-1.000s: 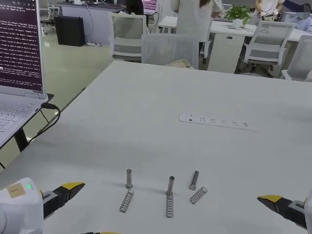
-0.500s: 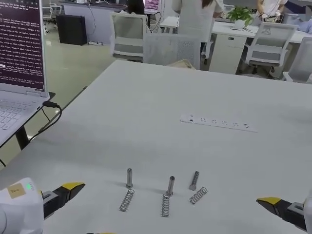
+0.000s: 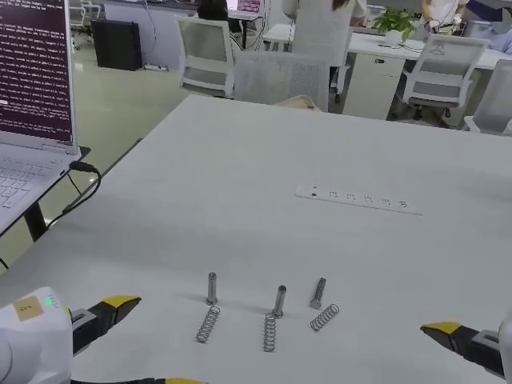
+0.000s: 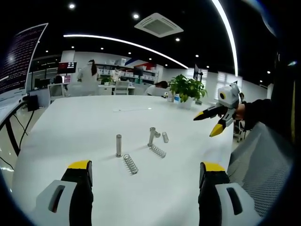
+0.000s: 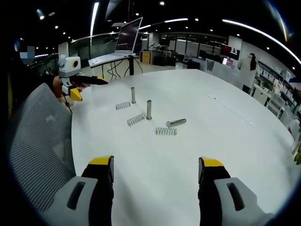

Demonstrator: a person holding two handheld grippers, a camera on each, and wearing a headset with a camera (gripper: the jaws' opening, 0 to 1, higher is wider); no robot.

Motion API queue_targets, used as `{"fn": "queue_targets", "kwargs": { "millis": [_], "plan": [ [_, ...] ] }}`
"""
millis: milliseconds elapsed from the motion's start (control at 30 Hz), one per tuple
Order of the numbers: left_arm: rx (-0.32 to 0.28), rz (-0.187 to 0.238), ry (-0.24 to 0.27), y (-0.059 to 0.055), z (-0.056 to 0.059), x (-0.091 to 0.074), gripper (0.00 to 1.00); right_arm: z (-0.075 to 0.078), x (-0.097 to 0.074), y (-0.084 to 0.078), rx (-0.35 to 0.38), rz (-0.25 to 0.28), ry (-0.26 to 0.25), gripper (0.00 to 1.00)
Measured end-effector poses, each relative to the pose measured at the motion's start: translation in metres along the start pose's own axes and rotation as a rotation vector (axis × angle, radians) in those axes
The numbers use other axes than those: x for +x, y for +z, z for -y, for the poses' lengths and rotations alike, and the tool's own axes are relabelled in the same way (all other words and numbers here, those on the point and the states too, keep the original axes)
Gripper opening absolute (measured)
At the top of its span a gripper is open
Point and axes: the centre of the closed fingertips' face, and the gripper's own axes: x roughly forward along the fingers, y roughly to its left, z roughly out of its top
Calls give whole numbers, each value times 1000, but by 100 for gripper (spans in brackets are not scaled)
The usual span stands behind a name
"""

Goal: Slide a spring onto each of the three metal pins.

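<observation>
Laptop text at 10 o'clock is too small to read. Three pins and three springs sit near the table's 6 o'clock edge, open surface around them; power strip at 1 o'clock. Left gripper and right gripper gape wide, empty.

Silver pins, white table
</observation>
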Motion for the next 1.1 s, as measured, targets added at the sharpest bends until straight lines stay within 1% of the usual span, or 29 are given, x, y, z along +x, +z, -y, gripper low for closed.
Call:
{"fn": "queue_targets", "kwargs": {
  "millis": [167,267,533,700,867,1000,1100],
  "plan": [
    [-2,0,0,0,0,0,92,1,0,0,3,-4,-3,70],
    [-1,-1,-3,0,1,0,92,4,0,-1,6,-8,-13,70],
    [-4,9,-4,1,3,0,92,15,0,9,10,-8,-34,66],
    [-2,10,-5,2,4,1,92,20,3,12,10,-13,-43,64],
    [-5,17,-4,3,3,0,92,26,7,16,6,-28,-47,62],
    [-4,22,-3,4,3,0,92,34,13,25,-3,-22,-59,59],
    [-3,22,-1,4,2,-1,92,39,19,31,-7,-27,-59,57]
  ]
}}
